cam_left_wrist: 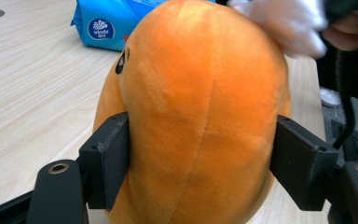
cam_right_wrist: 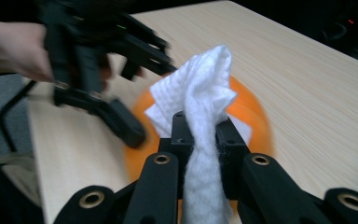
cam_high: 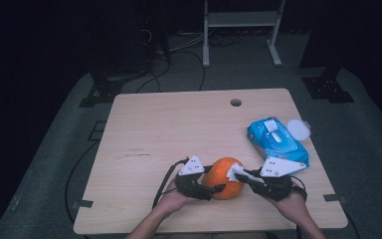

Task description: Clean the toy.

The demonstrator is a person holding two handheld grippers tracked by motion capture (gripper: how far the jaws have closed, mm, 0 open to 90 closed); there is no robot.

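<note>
An orange plush toy [cam_high: 219, 175] stands near the front edge of the wooden table [cam_high: 169, 129]. My left gripper [cam_high: 215, 187] is shut on the toy from the left. In the left gripper view the two black pads [cam_left_wrist: 114, 158] press into the sides of the plush toy [cam_left_wrist: 196, 93]. My right gripper [cam_high: 239, 175] comes in from the right, shut on a bunched white wipe [cam_high: 234, 171]. The wipe [cam_right_wrist: 200, 93] sticks up from the right gripper [cam_right_wrist: 204, 135] and rests against the top of the toy [cam_right_wrist: 256, 116].
A blue pack of wet wipes [cam_high: 277, 141] lies at the right of the table, with a round white lid [cam_high: 298, 129] beside it at the edge. A cable hole [cam_high: 236, 102] sits near the far edge. A metal stand and cables are on the floor beyond.
</note>
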